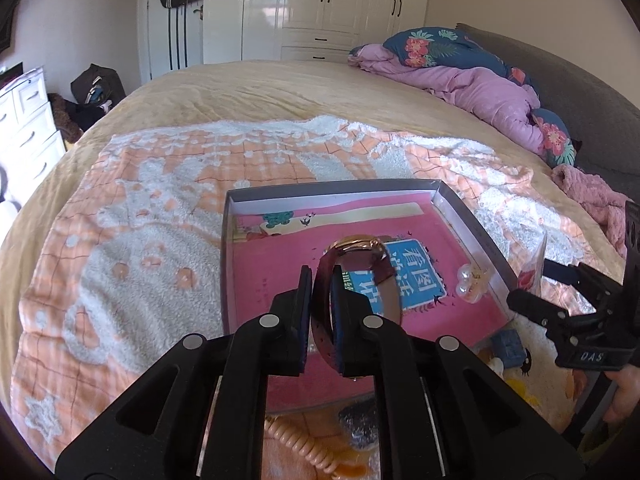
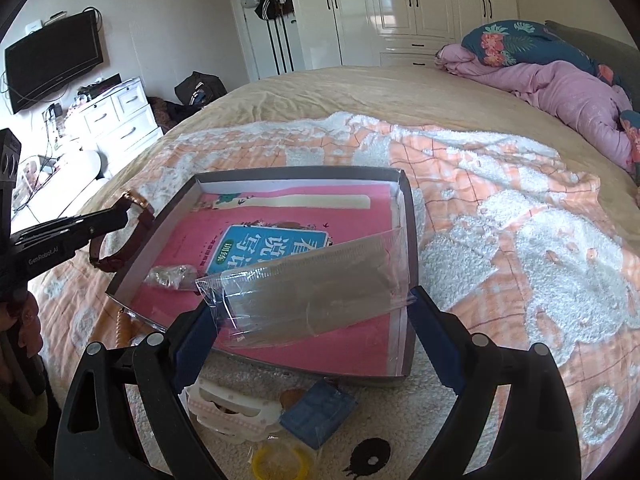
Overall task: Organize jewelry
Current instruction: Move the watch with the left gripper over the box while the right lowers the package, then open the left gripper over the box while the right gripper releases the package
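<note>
Our left tool (image 1: 322, 280) pinches the wristwatch (image 1: 356, 254); our right tool (image 2: 316, 308), spread wide, holds a clear plastic bag (image 2: 308, 296) over the box (image 2: 408, 200).

Purple quilt (image 1: 492, 96), white wardrobe (image 2: 400, 4), wall television (image 2: 52, 56).

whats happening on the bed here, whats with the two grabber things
A person is sorting jewelry on a bed into a shallow box lined with a pink booklet. The left tongs are shut on the strap of a dark red watch, holding it at the box. The right tongs stand wide with a clear plastic bag spanning their pads, over the box's near edge. A pearl piece already lies inside the box. A blue block and a yellow ring wait on the blanket.
</note>
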